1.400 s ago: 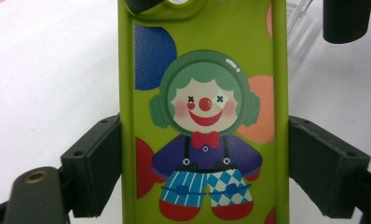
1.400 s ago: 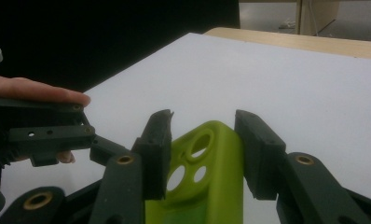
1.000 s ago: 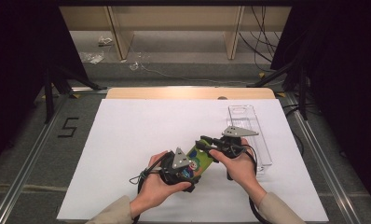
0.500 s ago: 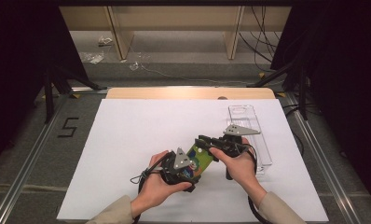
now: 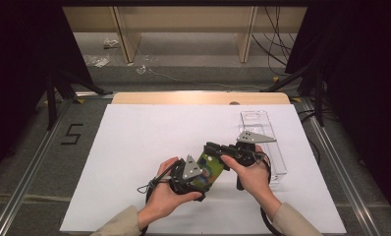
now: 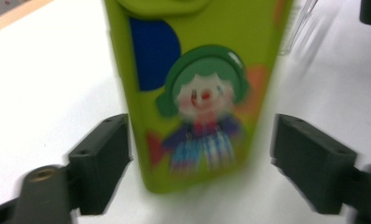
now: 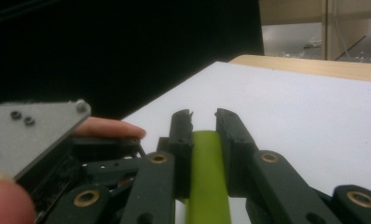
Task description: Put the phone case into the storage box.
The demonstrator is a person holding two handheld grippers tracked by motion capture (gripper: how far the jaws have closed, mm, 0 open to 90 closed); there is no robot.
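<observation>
High view: the green case (image 5: 209, 169) is held above the white table sheet (image 5: 134, 142), near its front edge, between the left gripper (image 5: 196, 178) and the right gripper (image 5: 214, 149). A clear plastic tray (image 5: 262, 129) lies just to the right of the right hand.

Left gripper view: the green case (image 6: 200, 88), printed with a clown figure, stands between the two black jaws. A gap shows on each side, so the pads do not press on it; the left gripper (image 6: 200, 163) stands open, its jaws having just eased slightly closer.

Right gripper view: the right gripper (image 7: 203, 123) is clamped on the thin edge of the green case (image 7: 207, 186), its jaws having just closed onto it.
</observation>
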